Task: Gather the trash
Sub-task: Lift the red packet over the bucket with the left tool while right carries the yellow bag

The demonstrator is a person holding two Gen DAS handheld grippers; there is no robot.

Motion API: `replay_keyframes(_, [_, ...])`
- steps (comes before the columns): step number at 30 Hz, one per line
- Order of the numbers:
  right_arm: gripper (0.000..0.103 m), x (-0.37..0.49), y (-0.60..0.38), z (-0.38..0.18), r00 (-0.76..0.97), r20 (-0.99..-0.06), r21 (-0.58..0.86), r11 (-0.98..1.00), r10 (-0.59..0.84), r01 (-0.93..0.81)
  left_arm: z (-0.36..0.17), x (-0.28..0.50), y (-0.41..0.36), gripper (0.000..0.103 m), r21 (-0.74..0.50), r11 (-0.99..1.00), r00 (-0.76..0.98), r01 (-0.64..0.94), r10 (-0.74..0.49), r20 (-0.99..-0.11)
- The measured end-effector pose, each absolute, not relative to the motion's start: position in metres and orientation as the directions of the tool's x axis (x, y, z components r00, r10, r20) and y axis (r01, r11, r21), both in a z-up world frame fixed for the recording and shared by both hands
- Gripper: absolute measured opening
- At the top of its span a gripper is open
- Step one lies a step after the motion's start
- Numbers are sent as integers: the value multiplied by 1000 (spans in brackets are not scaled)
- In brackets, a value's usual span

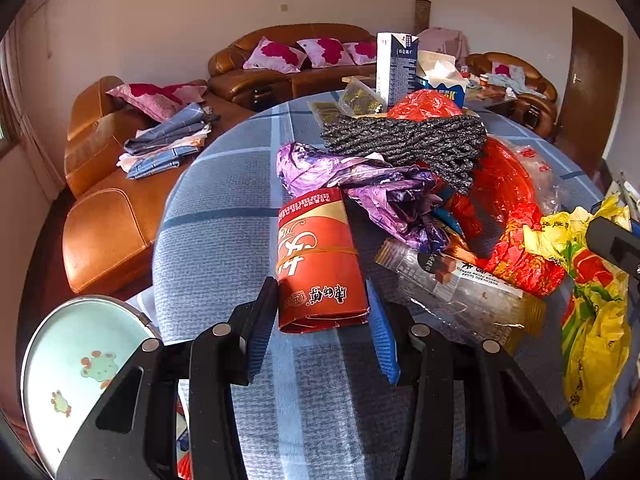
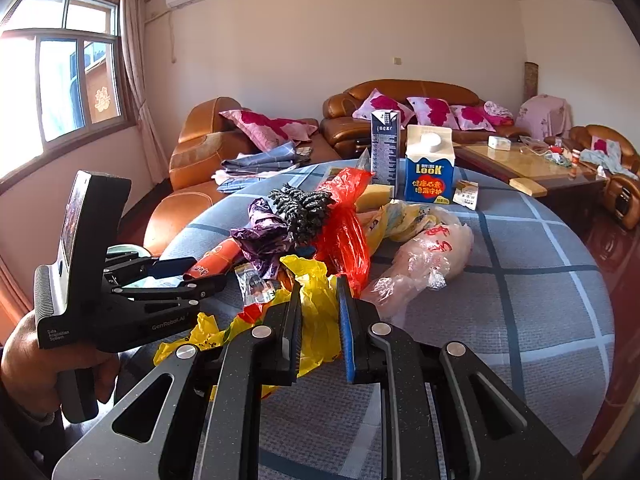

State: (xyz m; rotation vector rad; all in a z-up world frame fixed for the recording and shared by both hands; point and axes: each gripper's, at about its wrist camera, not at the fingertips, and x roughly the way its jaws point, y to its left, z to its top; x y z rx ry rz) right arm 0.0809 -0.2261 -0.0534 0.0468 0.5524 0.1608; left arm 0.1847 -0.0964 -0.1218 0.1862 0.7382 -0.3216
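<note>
My left gripper (image 1: 322,330) wide open, red carton (image 1: 320,260) lying between jaws, untouched: lined up for pinch. My right gripper (image 2: 319,330) narrowly parted around yellow bag (image 2: 316,300); grip unclear. Remaining trash heaped just beyond both jaws on table (image 2: 520,300).

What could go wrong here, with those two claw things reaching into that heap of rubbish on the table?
1. The left gripper straddles the near end of the red carton with a gap on each side; closing this near the edge, it might slip off or crumple it.
2. The right gripper straddles the yellow plastic bag, which runs under the red plastic bag; lifting could drag neighbouring wrappers along.
3. The two grippers work close together and could bump.
</note>
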Motion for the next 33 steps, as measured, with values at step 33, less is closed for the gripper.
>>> replay_keyframes(33, [17,134,-161,4,798,-464,-13,897,385,-441,-64,125,-3,44,70,991,849,113,-60,-525])
